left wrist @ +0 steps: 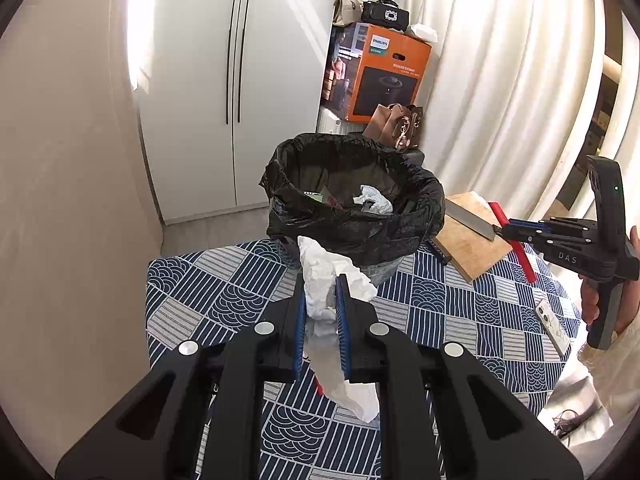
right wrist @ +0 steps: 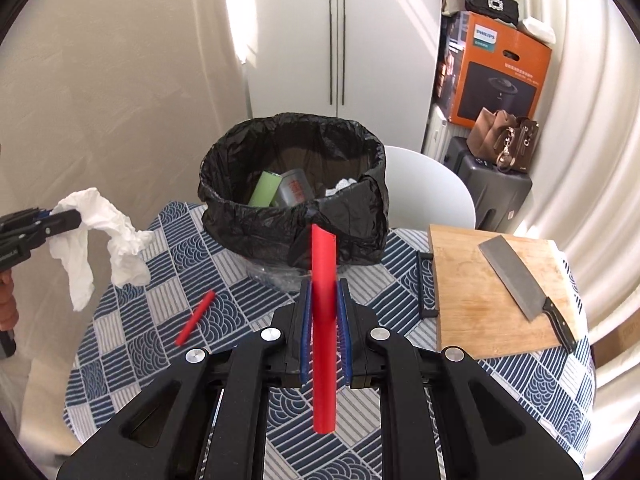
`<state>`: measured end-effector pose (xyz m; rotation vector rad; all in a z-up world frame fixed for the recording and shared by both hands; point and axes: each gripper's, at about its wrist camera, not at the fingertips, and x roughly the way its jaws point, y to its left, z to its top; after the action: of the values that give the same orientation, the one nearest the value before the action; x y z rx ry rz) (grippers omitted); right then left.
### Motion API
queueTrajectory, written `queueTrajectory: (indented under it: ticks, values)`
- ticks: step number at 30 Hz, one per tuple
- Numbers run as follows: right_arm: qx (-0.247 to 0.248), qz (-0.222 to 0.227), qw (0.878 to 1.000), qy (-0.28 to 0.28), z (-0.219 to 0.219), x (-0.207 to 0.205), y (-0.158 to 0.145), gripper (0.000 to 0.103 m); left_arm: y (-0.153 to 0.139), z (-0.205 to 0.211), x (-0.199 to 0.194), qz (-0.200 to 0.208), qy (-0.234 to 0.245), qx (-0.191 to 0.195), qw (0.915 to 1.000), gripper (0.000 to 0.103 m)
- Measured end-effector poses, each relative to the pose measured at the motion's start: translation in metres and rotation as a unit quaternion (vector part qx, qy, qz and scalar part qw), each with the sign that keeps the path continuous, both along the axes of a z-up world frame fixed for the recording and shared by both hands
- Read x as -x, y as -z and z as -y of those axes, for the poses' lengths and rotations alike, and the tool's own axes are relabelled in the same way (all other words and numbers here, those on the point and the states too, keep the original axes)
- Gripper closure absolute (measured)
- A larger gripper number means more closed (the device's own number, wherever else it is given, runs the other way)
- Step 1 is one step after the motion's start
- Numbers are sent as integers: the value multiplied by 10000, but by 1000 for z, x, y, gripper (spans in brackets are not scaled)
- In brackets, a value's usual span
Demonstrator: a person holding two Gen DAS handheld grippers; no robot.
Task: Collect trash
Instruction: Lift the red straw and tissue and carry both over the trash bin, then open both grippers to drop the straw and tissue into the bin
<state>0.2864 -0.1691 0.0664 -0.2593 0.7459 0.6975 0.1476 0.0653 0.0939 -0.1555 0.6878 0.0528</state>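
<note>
The jaws of the left gripper [left wrist: 322, 300] are pinched narrow on a crumpled white tissue [left wrist: 328, 292], which sticks out ahead of the pads and hangs below them, clear of the worktop [right wrist: 132, 320]. The jaws of the right gripper [right wrist: 324, 304] are likewise clamped narrow on a red straw [right wrist: 323, 320], held across the pads so that one end juts up toward the bin and the other hangs below. Both pieces are picked up, so the step in hand looks like the carry to the bin [right wrist: 292, 184], which stands at the far edge of the worktop, lined with a black bag and already holding a can and some paper. The next move calls for bringing each load over the rim before letting go, high enough that the trailing tissue clears the bag's edge. A second, shorter red straw [right wrist: 195, 317] lies near the left edge of the worktop, not yet collected.
</note>
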Motion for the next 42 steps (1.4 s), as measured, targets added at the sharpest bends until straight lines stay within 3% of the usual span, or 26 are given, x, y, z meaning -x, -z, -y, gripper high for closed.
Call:
queueTrajectory:
  ticks: [6,12,21,30,33,42]
  values:
    - [-106,314,9989,-325,8,-17,-20,92,-18,12,-4,194,-245,8,9995,88]
    - [-424,406,9948,-832,11,-30,-32,92,-29,26,-6,351,-508,-13,9981,88]
    - [-979,332,9835,-1482,-5,-56,-39,92,-50,35,-8,723,-732,268,9943,88]
    - [-933,308,9841,-1479,-40,-78,-41,92,-73,17,-28,1180,-420,529,9907,88]
    - [-992,382,9844,-1401,-49,-82,-48,92,-73,10,-42,1304,-182,527,9899,88]
    - [-1077,455,9879,-1018,-67,-111,-56,92,-60,-13,-98,1622,538,1077,9794,88]
